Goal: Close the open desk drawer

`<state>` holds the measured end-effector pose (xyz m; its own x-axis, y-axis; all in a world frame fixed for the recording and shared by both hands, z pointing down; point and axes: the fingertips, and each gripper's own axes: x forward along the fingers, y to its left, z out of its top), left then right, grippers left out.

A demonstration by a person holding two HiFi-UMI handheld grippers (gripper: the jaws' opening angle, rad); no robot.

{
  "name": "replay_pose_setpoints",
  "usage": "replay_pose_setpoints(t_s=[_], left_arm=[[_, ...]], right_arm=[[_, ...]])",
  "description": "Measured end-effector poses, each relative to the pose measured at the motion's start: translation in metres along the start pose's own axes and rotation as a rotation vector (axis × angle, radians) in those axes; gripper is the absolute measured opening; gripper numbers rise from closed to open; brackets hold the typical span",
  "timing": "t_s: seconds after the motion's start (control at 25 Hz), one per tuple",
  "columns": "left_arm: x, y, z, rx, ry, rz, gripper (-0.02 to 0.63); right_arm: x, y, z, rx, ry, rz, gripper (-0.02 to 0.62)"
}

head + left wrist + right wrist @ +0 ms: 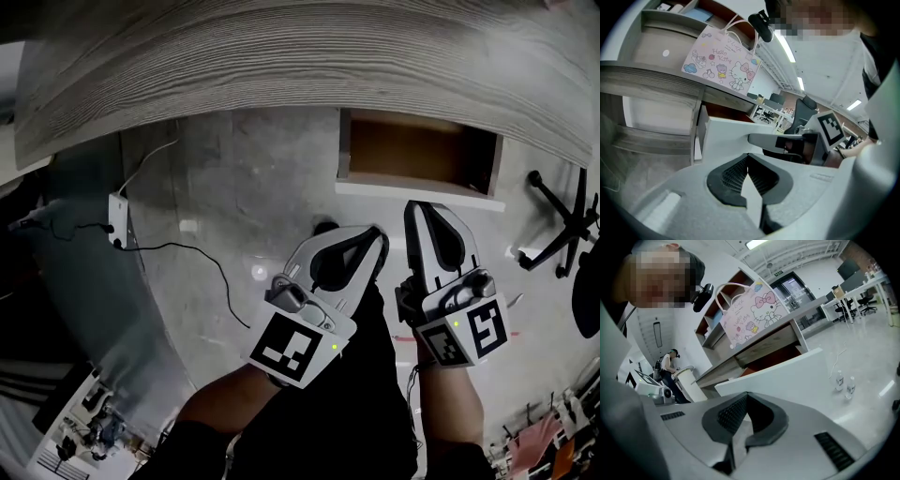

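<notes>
Under the far edge of the grey wood desk (281, 66), the head view shows the drawer (417, 150) pulled out, its brown inside open and its white front facing the person. The left gripper (375, 234) and the right gripper (417, 208) are near that front, the right one closer; I cannot tell whether it touches. Both have their jaws pressed together on nothing. Around them is a pale polished floor (244, 178), with a cable (187, 253) at the left and a chair base (562, 225) at the right.

In the left gripper view the jaw tips meet, empty, with the drawer's white front just beyond. A printed bag (723, 61) stands on the desk, and ceiling lights (787, 47) run far back.

In the right gripper view the jaws are likewise together, the white front fills the space behind them, and two bottles (846, 383) stand on the floor at the right.

A push from narrow closed tips looks risky: set off-centre, it could skew the drawer so that it binds; set too high, the tips could slip over the front's top edge.
</notes>
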<state>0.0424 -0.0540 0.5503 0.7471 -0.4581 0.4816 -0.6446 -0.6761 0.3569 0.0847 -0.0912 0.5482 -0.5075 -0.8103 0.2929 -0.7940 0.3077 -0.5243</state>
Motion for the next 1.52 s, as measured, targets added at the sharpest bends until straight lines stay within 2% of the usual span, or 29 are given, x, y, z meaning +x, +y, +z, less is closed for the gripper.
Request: replay_pose_setpoints(t_s=[0.28, 0.56, 0.8, 0.92, 1.16, 1.52], left_arm=[[0.018, 0.023, 0.012, 0.002, -0.004, 0.025, 0.008], [0.034, 0.035, 0.032, 0.007, -0.033, 0.045, 0.008], [0.051, 0.048, 0.052, 0.011, -0.050, 0.048, 0.008], [0.055, 0.051, 0.052, 0.010, -0.042, 0.047, 0.008], [0.061, 0.055, 0.041, -0.004, -0.017, 0.049, 0.008], [0.068, 0.064, 0.045, -0.018, -0.033, 0.062, 0.008]], right_arm=[[0.027, -0.016, 0.026, 0.007, -0.041, -0.016, 0.012], [0.038, -0.022, 0.038, -0.030, -0.062, -0.028, 0.012], [0.062, -0.028, 0.051, -0.021, -0.074, -0.018, 0.012], [0.065, -0.033, 0.049, -0.013, -0.070, -0.024, 0.012], [0.060, -0.066, 0.030, 0.041, -0.039, -0.111, 0.012], [0.082, -0.073, 0.036, 0.000, -0.053, -0.103, 0.012]])
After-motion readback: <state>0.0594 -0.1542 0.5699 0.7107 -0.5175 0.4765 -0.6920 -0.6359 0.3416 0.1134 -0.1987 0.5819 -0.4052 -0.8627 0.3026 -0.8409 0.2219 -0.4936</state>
